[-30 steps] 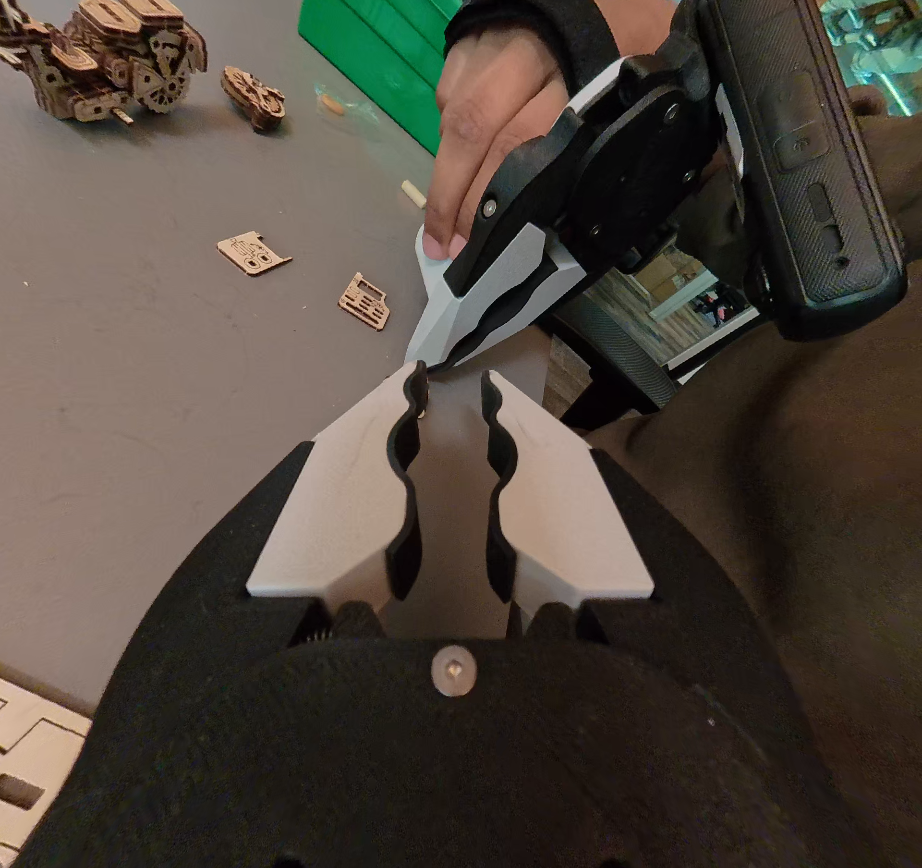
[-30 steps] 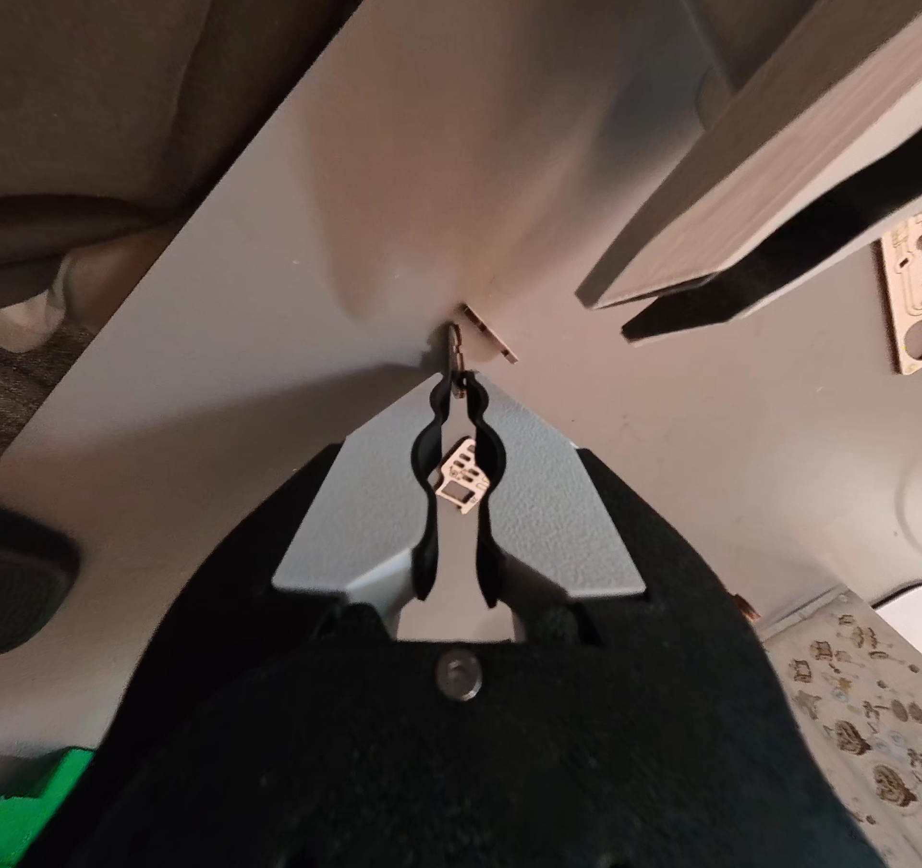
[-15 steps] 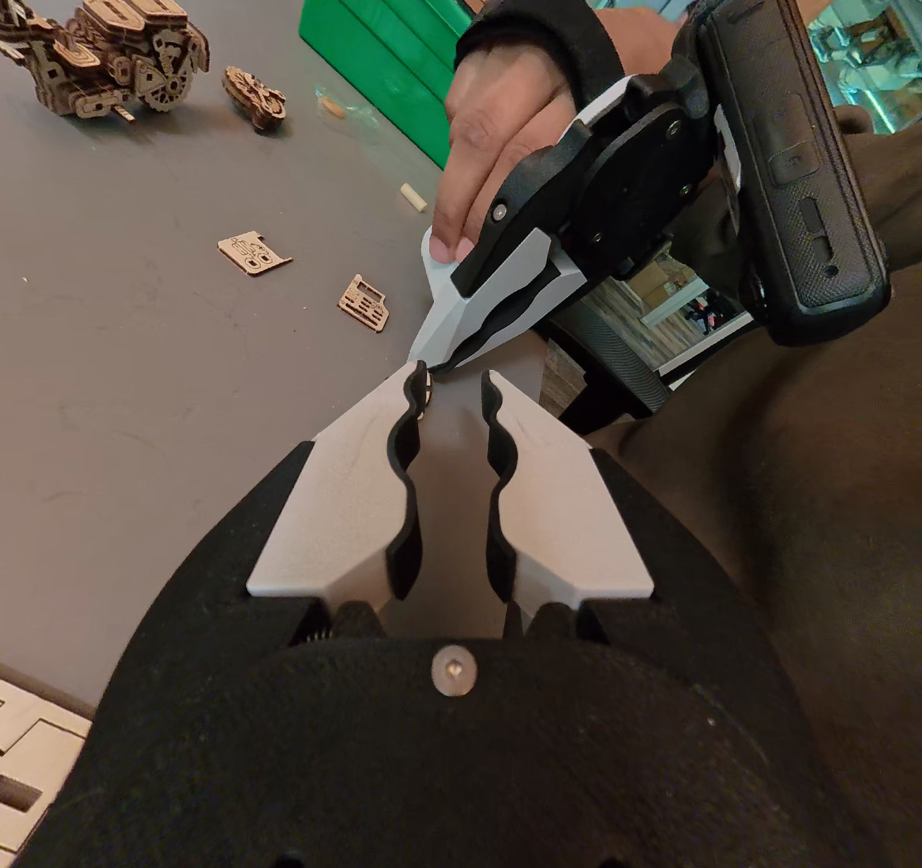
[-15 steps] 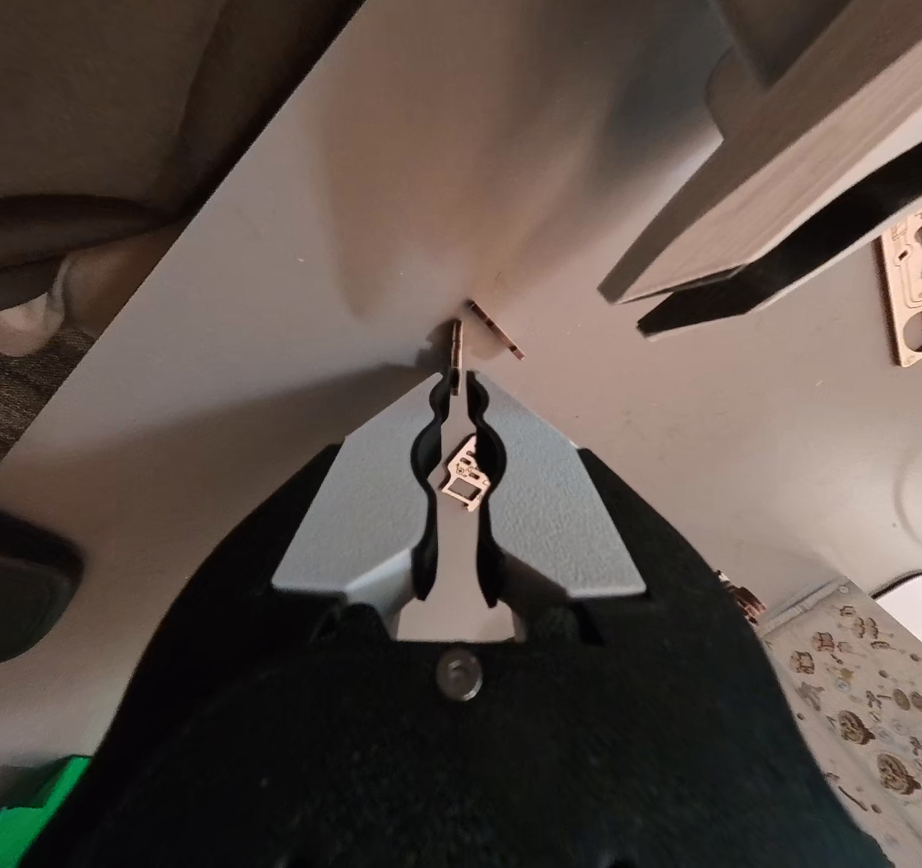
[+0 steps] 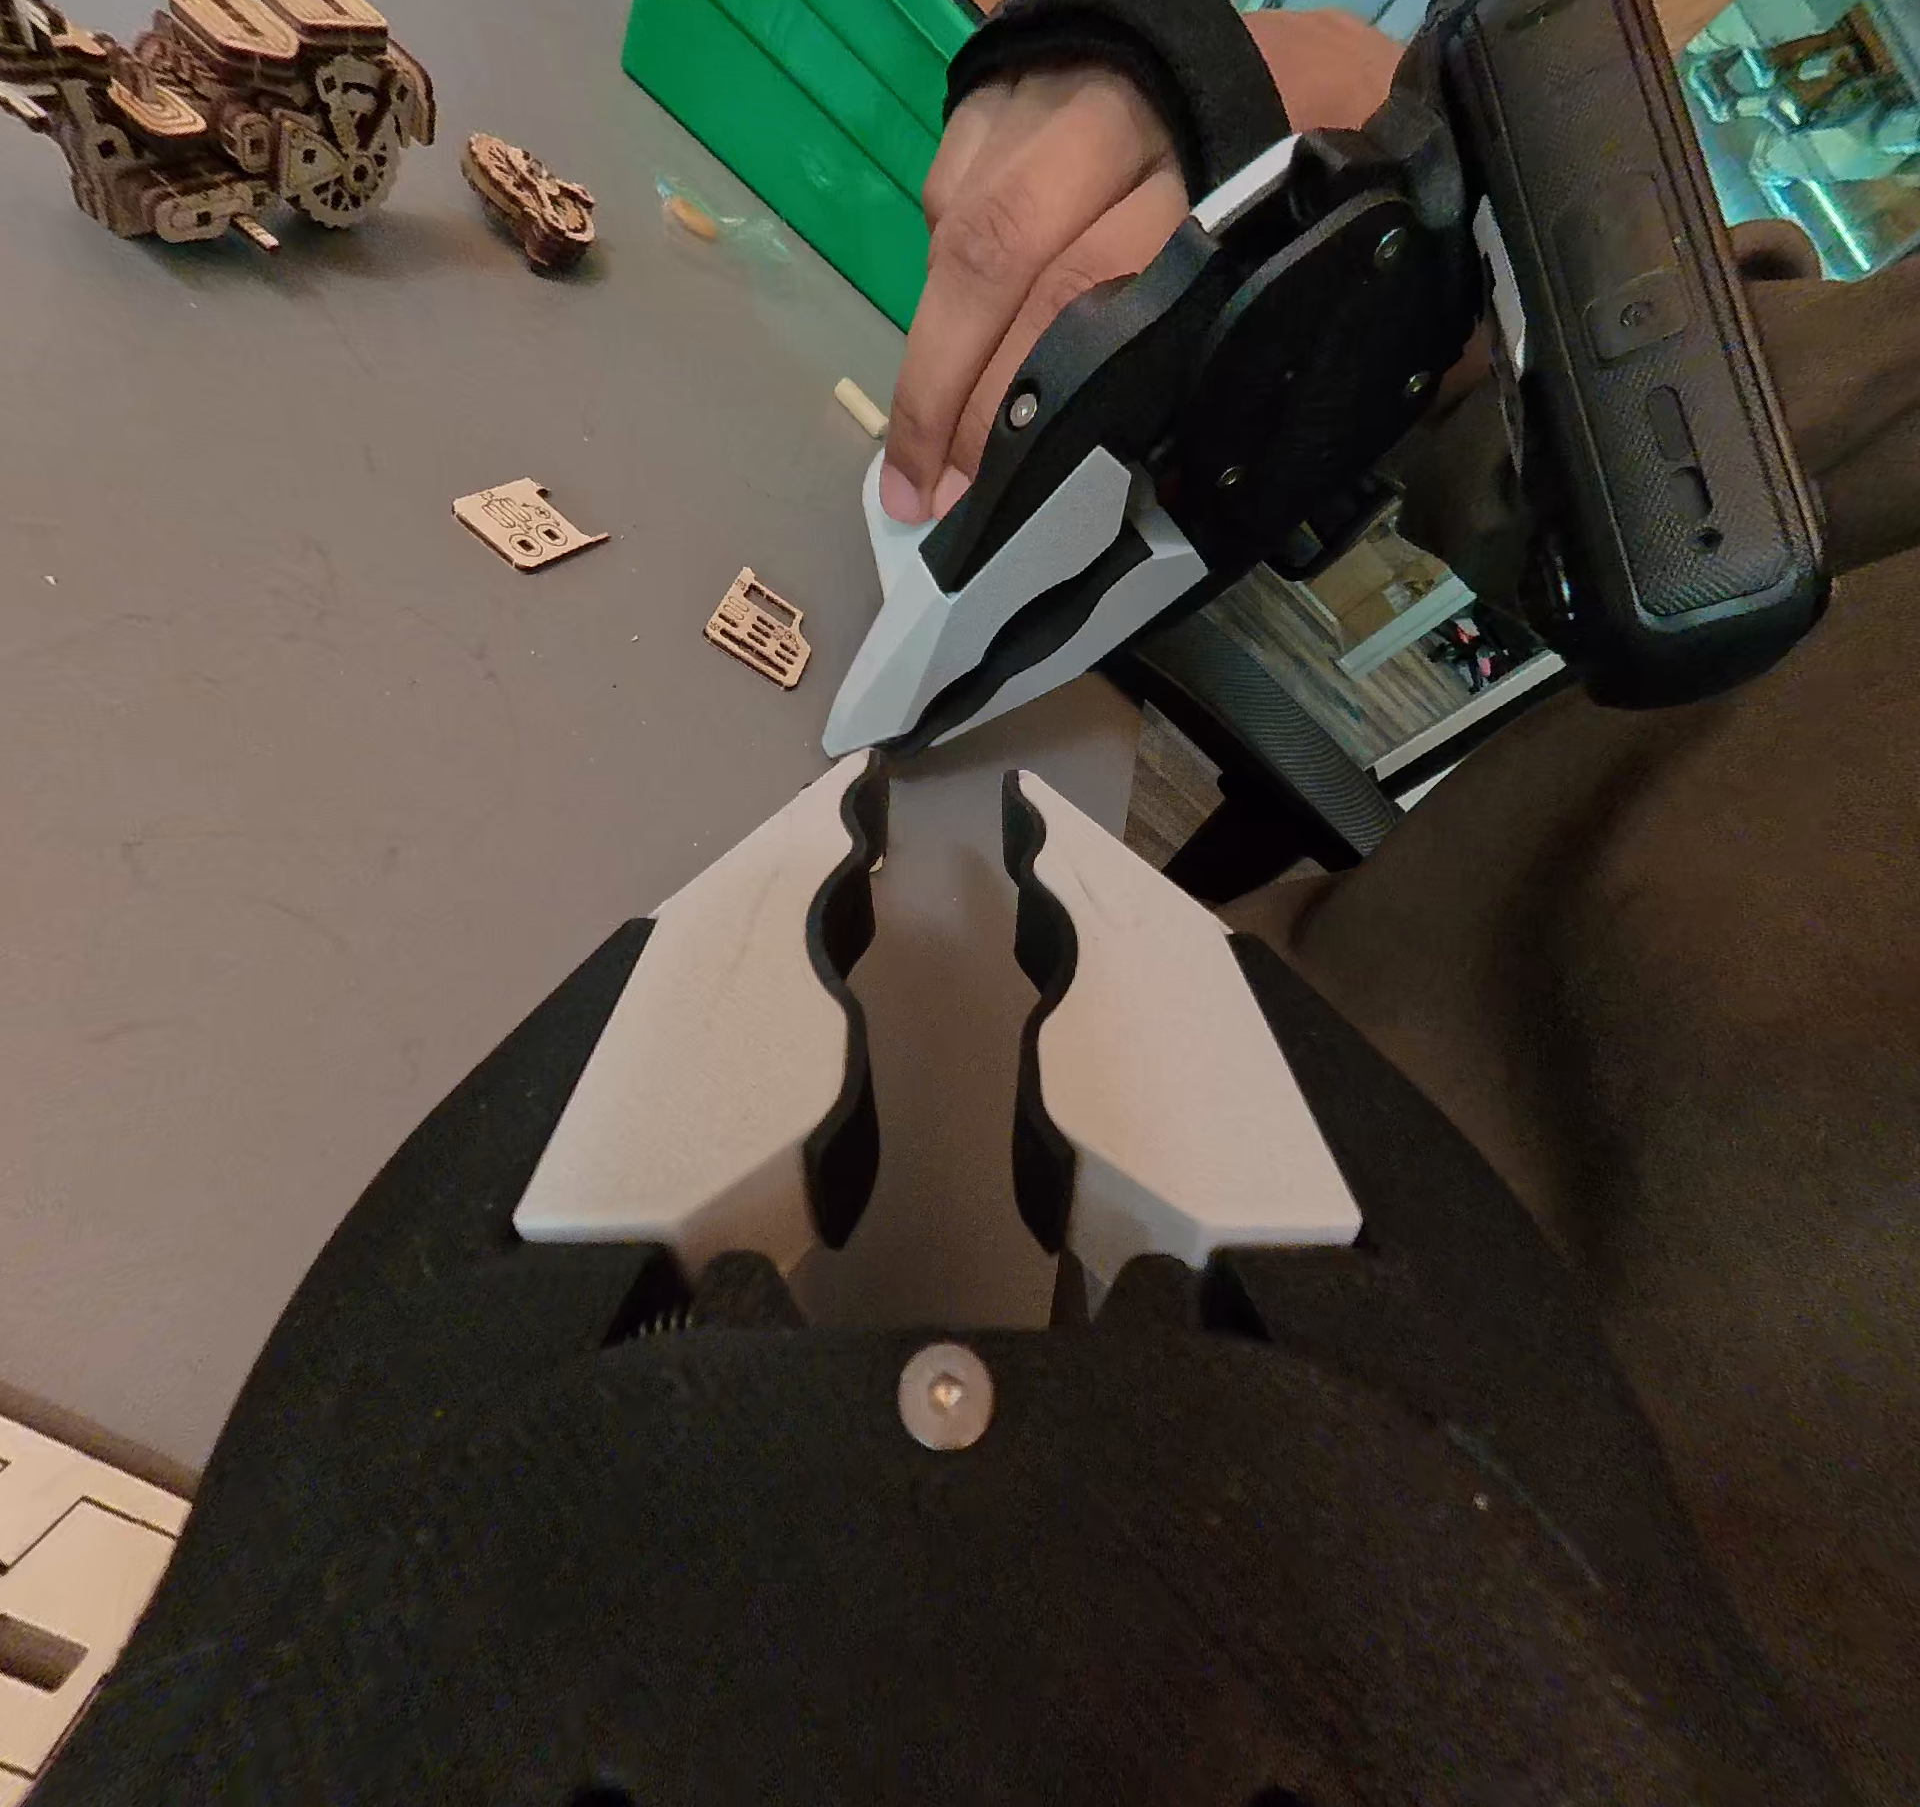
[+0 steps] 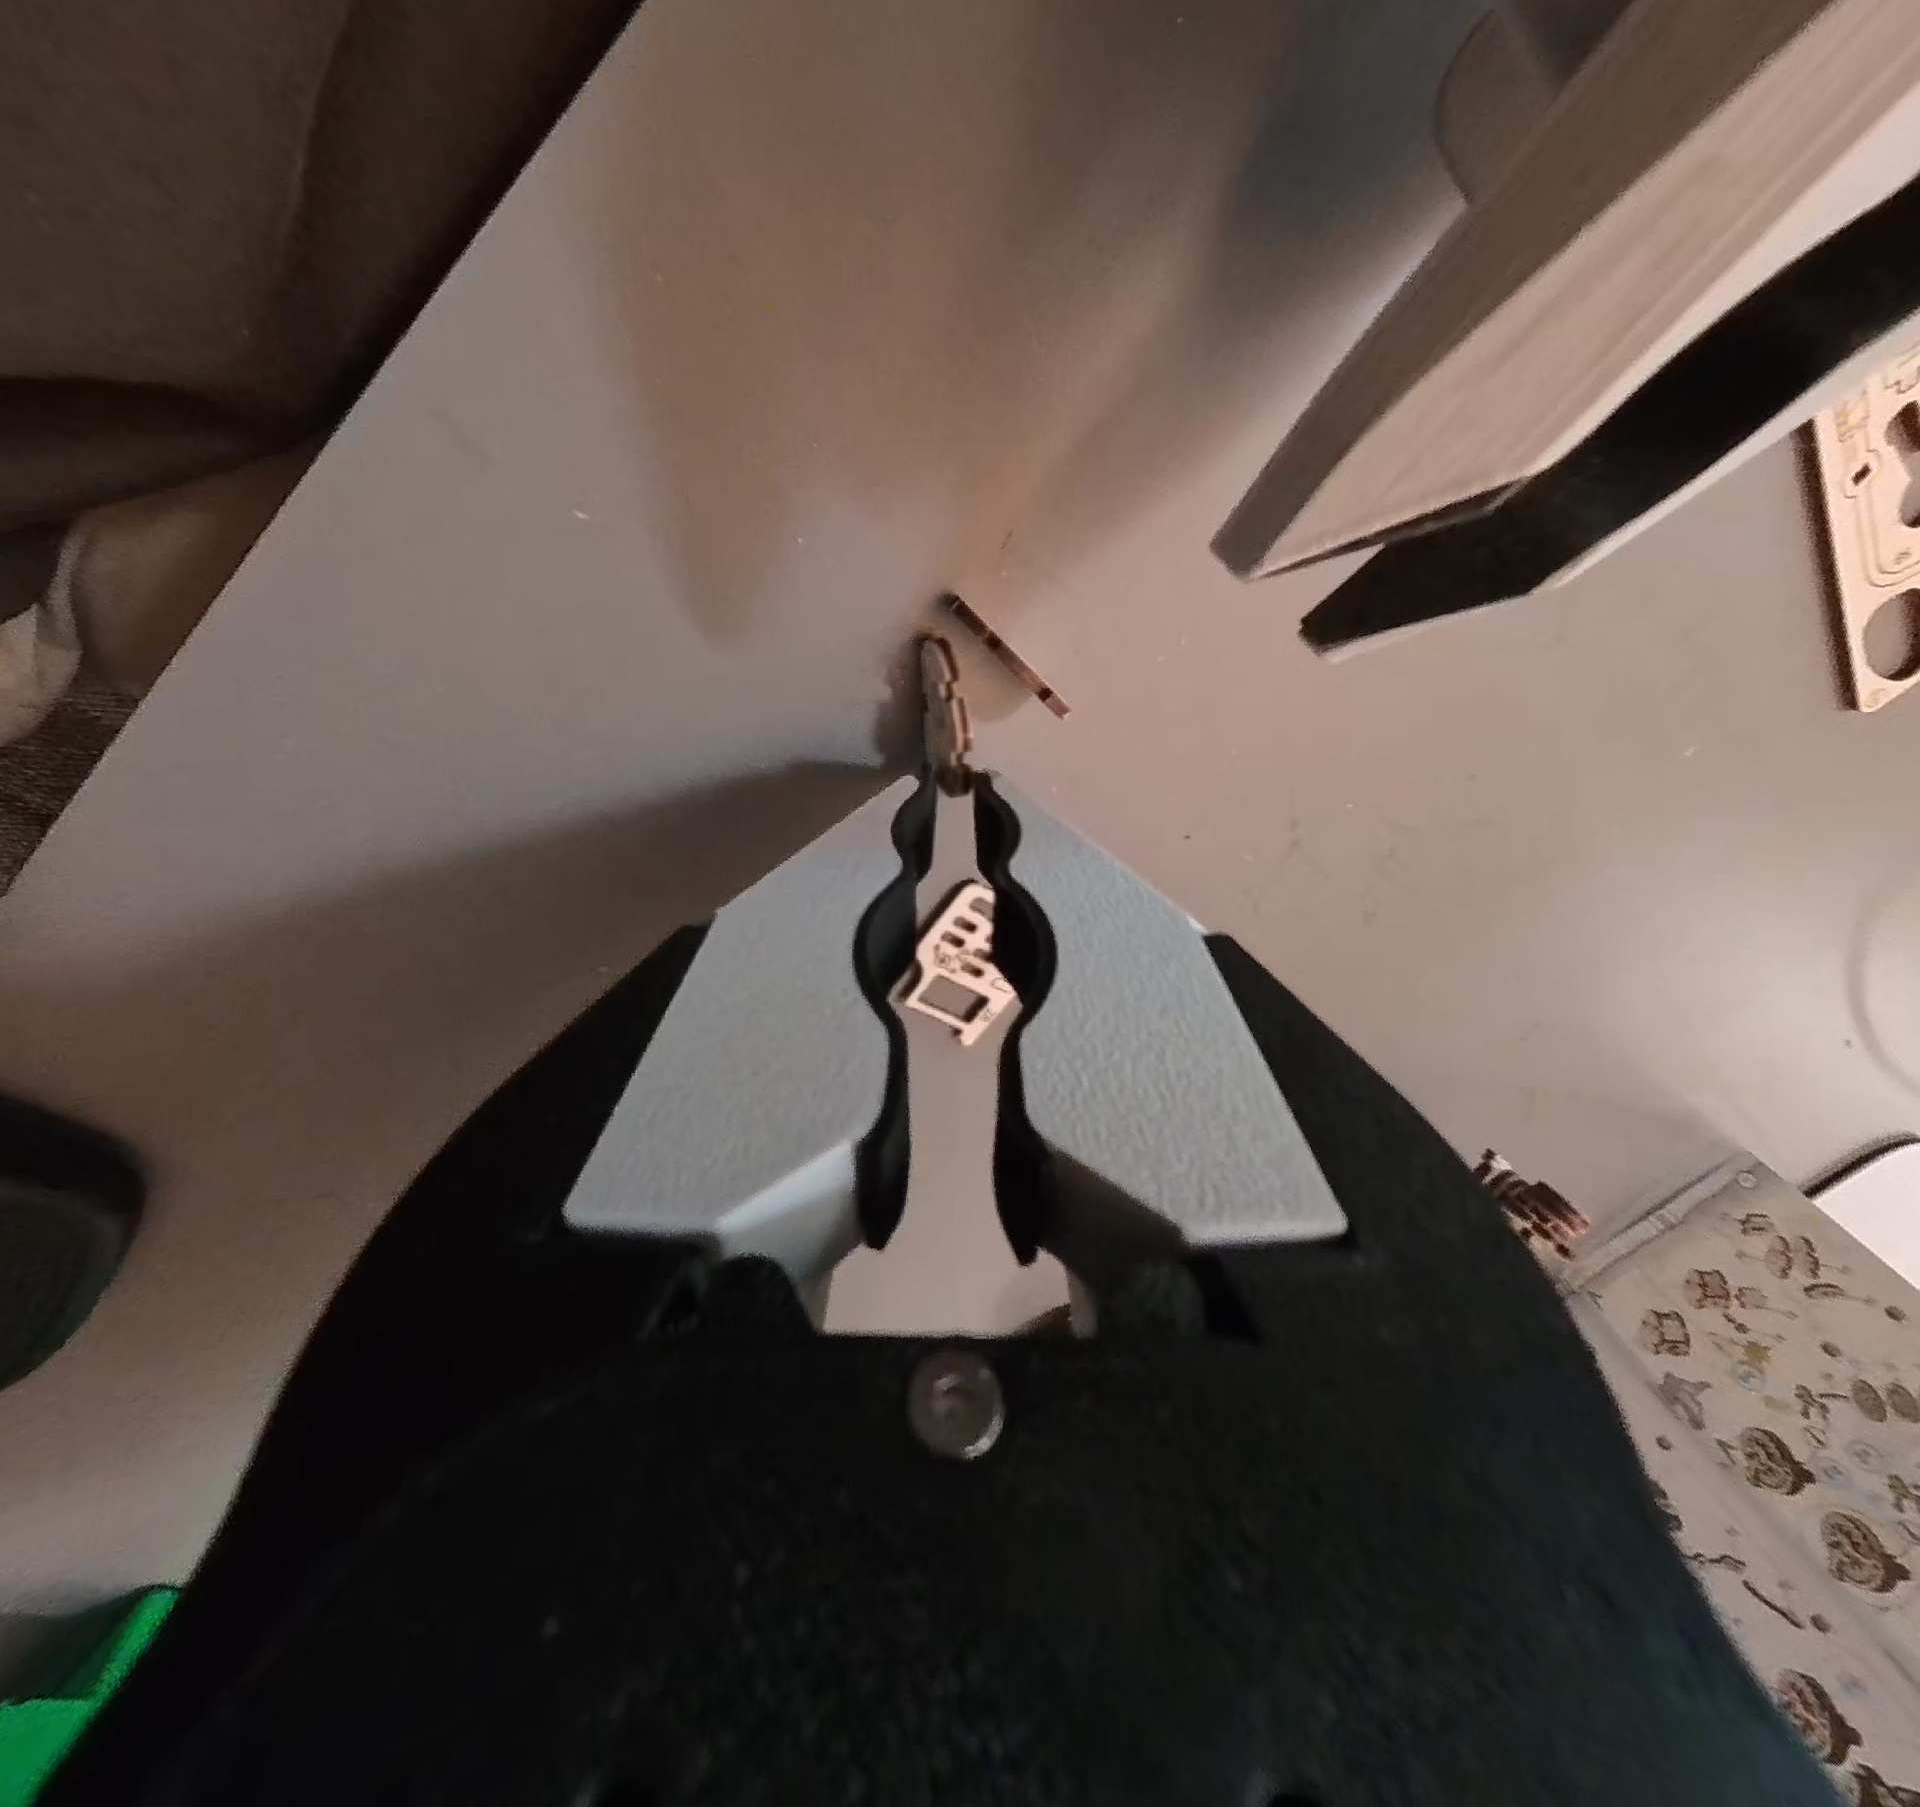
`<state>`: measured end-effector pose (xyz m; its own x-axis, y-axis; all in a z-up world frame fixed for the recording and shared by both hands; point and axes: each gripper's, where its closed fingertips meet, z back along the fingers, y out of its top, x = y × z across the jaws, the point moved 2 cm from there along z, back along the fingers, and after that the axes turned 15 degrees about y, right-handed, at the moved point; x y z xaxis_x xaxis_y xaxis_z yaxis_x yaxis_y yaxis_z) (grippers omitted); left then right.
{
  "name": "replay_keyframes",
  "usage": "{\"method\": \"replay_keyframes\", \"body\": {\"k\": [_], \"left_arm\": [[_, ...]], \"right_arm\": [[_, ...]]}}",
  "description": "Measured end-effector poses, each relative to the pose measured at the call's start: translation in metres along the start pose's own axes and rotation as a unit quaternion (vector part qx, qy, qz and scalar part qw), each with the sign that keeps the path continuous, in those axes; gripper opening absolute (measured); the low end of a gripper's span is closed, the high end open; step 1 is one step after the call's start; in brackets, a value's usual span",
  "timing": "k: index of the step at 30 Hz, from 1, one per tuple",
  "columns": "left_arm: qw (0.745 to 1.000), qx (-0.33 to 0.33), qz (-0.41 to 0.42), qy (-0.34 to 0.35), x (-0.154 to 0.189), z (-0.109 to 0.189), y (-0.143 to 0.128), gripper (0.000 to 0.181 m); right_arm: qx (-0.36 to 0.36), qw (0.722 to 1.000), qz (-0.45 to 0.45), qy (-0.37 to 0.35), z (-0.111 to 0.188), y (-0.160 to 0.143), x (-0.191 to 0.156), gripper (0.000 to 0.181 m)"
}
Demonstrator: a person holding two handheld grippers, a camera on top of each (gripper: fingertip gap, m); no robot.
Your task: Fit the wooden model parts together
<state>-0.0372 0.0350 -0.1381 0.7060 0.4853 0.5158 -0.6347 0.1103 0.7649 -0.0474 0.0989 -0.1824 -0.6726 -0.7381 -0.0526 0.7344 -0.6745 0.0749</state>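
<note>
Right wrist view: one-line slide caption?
Right tool shut on a small wooden part at the grey table edge, a second thin part beside it; left tool hovers open nearby.

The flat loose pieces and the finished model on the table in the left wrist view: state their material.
The two flat pieces look like thin laser-cut plywood: pale tan, matte faces with cut-out slots and darker edges. The assembled model seems the same sheet wood, stacked in layers with brown, scorched-looking edges and gear shapes. The table is smooth matte grey, probably laminate.
</note>
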Motion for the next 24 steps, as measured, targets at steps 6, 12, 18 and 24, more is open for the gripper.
{"method": "replay_keyframes", "body": {"k": [6, 12, 18, 24], "left_arm": [[1.000, 0.001, 0.002, 0.001, -0.0008, 0.0004, 0.0007, 0.020], [1.000, 0.000, 0.002, 0.000, -0.0006, 0.0004, 0.0005, 0.020], [1.000, 0.001, 0.004, 0.000, -0.0012, 0.0007, 0.0011, 0.020], [1.000, 0.001, 0.004, 0.000, -0.0013, 0.0005, 0.0009, 0.020]], "right_arm": [[-0.003, 1.000, 0.003, -0.005, -0.0011, -0.0012, 0.0033, 0.003], [-0.002, 1.000, 0.009, -0.011, -0.0002, -0.0002, 0.0054, 0.003], [-0.001, 1.000, 0.010, -0.016, -0.0002, -0.0005, 0.0069, 0.006], [-0.003, 1.000, 0.006, -0.021, 0.0004, -0.0017, 0.0077, 0.008]]}}
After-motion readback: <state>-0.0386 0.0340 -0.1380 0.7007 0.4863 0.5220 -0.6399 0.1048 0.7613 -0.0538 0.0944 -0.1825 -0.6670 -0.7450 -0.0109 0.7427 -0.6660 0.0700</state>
